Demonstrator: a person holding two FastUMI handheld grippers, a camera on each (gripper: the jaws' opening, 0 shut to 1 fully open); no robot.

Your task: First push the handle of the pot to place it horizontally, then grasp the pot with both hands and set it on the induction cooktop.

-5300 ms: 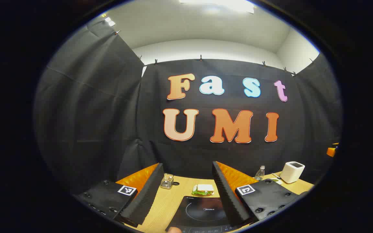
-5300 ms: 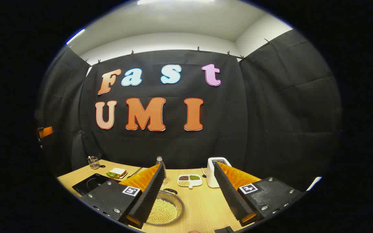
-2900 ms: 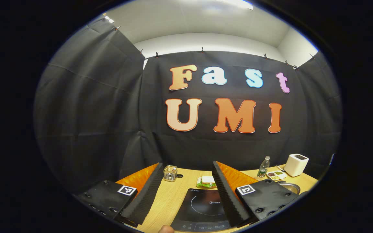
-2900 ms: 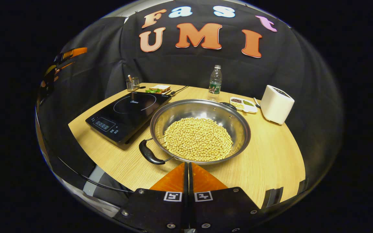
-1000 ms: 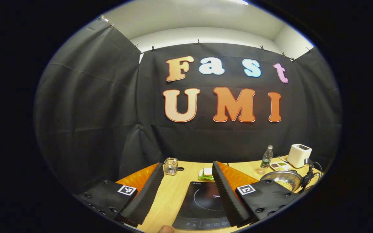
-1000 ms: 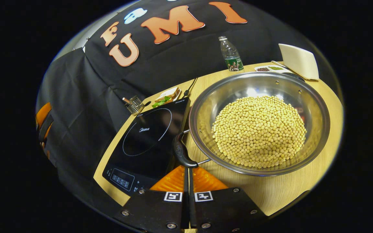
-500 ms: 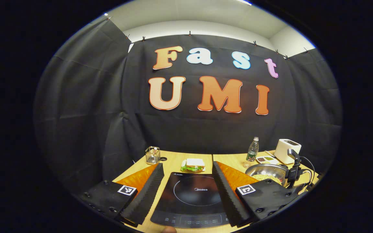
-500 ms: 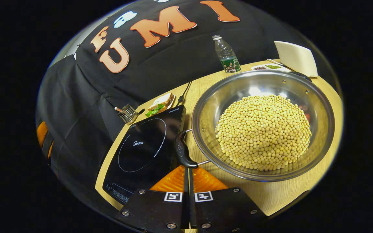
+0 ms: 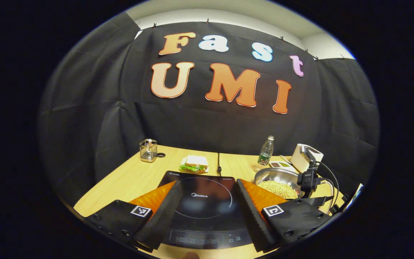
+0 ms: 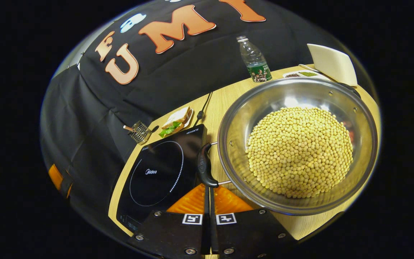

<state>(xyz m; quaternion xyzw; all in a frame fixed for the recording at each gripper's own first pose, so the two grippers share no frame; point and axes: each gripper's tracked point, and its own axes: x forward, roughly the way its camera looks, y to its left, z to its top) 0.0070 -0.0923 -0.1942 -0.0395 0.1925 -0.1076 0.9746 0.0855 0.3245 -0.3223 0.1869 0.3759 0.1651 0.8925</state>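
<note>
A steel pot (image 10: 243, 108) heaped with yellow soybeans (image 10: 300, 151) sits on the wooden table, to the right of the black induction cooktop (image 10: 156, 172). One black side handle (image 10: 204, 166) lies between pot and cooktop; the other handle (image 10: 350, 88) peeks past the far rim. My right gripper (image 10: 208, 187) is shut, empty, its tips against the near end of that handle. My left gripper (image 9: 207, 181) is open above the cooktop (image 9: 203, 201), with the pot (image 9: 266, 174) off to its right.
Along the back of the table stand a water bottle (image 10: 254, 61), a white appliance (image 10: 332, 64) and a divided dish (image 10: 302, 74). A sandwich plate (image 10: 176, 120) and wire holder (image 10: 137, 132) lie behind the cooktop, whose cable (image 10: 204, 106) runs back.
My right gripper shut, dropped to the pot's near handle and pushed it round towards the cooktop. My left gripper tilted down and moved in over the cooktop, staying open.
</note>
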